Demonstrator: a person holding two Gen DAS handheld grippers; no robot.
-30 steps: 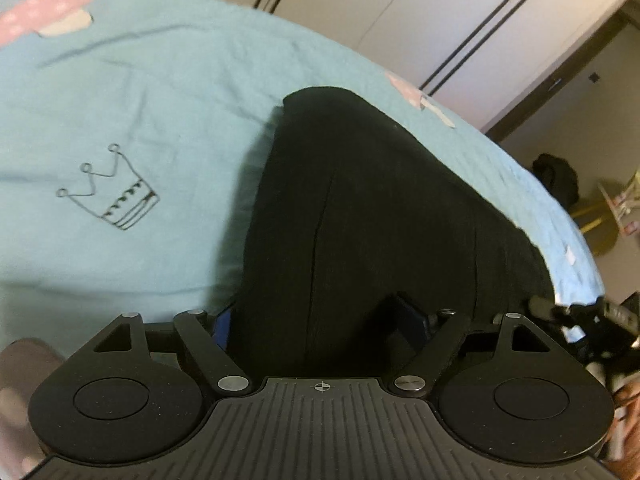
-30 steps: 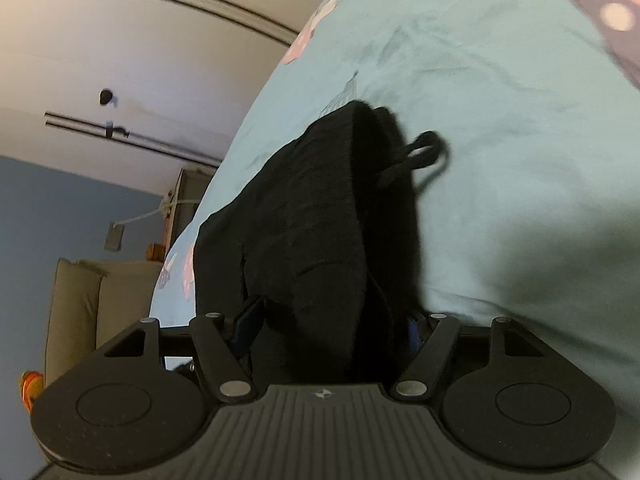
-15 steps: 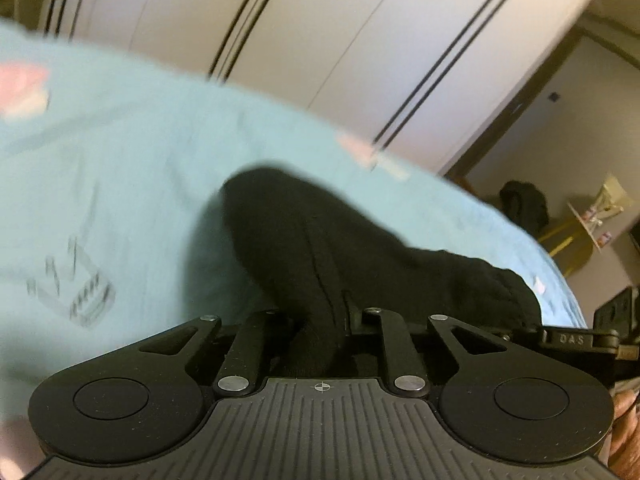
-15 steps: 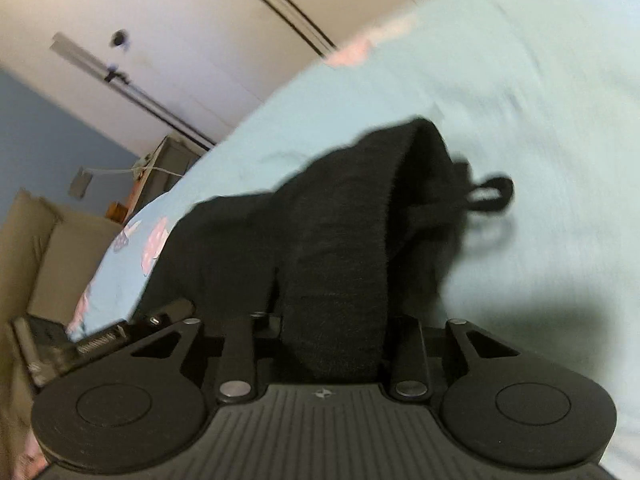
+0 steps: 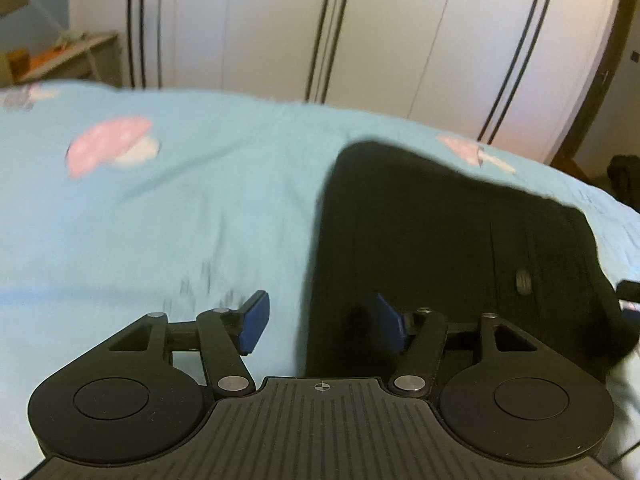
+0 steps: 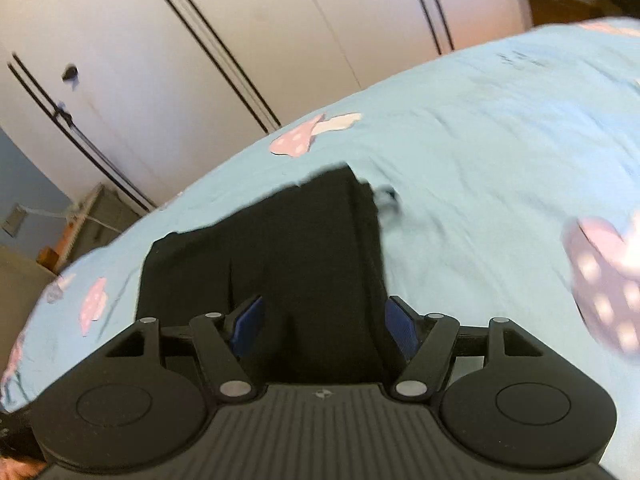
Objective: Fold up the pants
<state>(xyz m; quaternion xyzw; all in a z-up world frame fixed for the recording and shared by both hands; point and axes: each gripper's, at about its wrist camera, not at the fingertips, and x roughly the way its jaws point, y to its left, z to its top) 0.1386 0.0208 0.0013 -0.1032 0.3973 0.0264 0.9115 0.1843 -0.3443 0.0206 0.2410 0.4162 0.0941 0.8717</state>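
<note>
pants (image 5: pixel 440 248): lying folded on the bedsheet (image 5: pixel 200 208)
wardrobe doors (image 5: pixel 360 32): behind the bed's far edge
left gripper (image 5: pixel 318 322): over the pants' left edge
right gripper (image 6: pixel 322 326): over the pants' right part
drawstring loop (image 6: pixel 386 196): on the sheet, at the pants' far right corner

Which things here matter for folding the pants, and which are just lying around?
In the job: black pants, left gripper, right gripper, both with jaws opening and pads off the cloth.

Lying about: blue bedsheet, white wardrobe doors, small side table.
</note>
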